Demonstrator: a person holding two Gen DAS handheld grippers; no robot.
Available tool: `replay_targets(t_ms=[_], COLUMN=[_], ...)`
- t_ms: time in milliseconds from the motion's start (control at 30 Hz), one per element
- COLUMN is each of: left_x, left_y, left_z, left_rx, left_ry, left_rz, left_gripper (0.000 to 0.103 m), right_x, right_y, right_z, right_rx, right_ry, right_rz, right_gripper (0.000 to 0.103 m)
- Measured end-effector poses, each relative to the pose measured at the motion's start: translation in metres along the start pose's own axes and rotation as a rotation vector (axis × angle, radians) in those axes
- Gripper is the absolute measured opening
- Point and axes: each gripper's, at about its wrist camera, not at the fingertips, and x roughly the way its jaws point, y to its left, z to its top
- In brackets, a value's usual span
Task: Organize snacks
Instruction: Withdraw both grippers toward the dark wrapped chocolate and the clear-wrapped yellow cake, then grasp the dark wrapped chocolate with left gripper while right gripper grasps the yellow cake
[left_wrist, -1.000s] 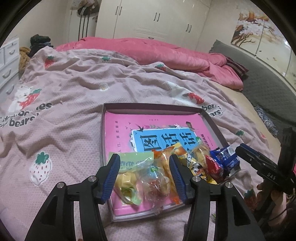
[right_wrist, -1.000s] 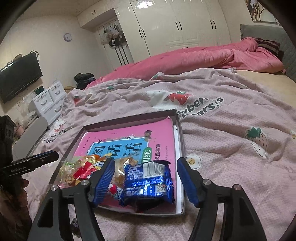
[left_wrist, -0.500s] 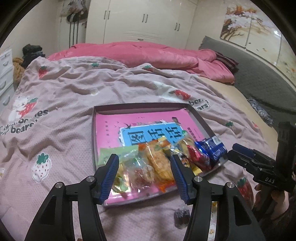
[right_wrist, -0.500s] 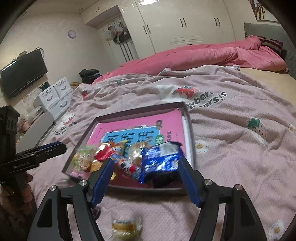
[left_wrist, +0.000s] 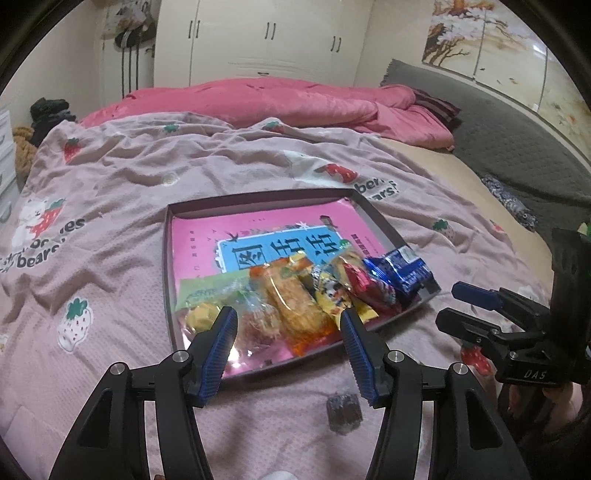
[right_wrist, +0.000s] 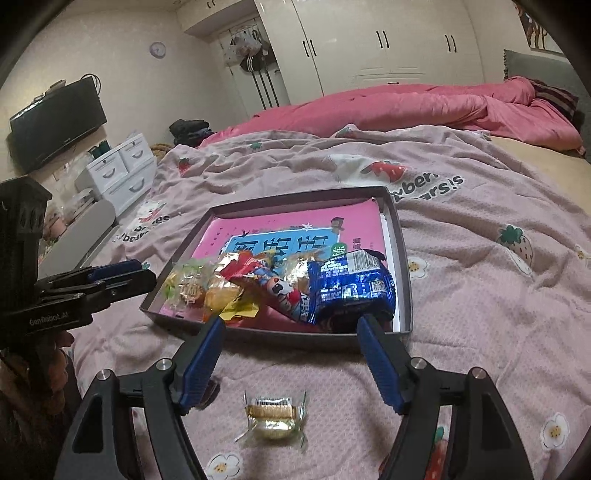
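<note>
Both grippers, left (left_wrist: 288, 321) and right (right_wrist: 291, 332), have backed off the shallow grey tray (right_wrist: 400, 236) of crinkled bright snack packets (left_wrist: 295, 299), jaws spread, empty, tray beyond their tips.

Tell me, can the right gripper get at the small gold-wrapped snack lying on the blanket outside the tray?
Probably yes. The gold-wrapped snack lies alone on the blanket, directly below the open right gripper, nothing covering it.

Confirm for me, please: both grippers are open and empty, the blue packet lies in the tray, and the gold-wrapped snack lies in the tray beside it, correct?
Not quite. In the right wrist view the gold-wrapped snack lies on the bedspread, outside the tray. The rest holds: the left gripper and right gripper are open and empty, the blue packet in the tray.
</note>
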Motion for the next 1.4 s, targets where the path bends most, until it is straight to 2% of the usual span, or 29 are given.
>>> replay_targets(t_ms=[200, 333, 600, 767, 1000, 1167, 1233, 1400], left_x=[0.0, 0.008, 0.019, 0.03, 0.038, 0.045, 0.047, 0.056], left_y=[-0.008, -0.013, -0.026, -0.031, -0.036, -0.037, -0.038, -0.044], left_z=[-0.01, -0.022, -0.04, -0.05, -0.057, -0.063, -0.063, -0.069], left_rx=[0.01, 0.012, 0.043, 0.052, 0.057, 0.04, 0.036, 0.046], left_ry=[0.04, 0.099, 0.179, 0.235, 0.261, 0.283, 0.285, 0.319], left_rz=[-0.026, -0.064, -0.086, -0.084, -0.088, -0.093, -0.099, -0.088], left_gripper=[0.06, 0.065, 0.065, 0.065, 0.065, 0.065, 0.063, 0.03], right_x=[0.001, 0.01, 0.029, 0.037, 0.05, 0.057, 0.058, 0.056], right_y=[0.005, 0.011, 0.026, 0.027, 0.028, 0.03, 0.03, 0.031], right_z=[-0.009, -0.019, -0.037, -0.043, -0.051, -0.054, -0.055, -0.054], right_rx=[-0.013, -0.042, -0.146, -0.153, -0.179, -0.208, -0.221, -0.236], right_ry=[0.051, 0.125, 0.243, 0.269, 0.31, 0.322, 0.326, 0.317], right_rz=[0.011, 0.016, -0.035, -0.038, -0.05, -0.066, -0.074, -0.075], right_gripper=[0.074, 0.074, 0.074, 0.074, 0.074, 0.063, 0.058, 0.047])
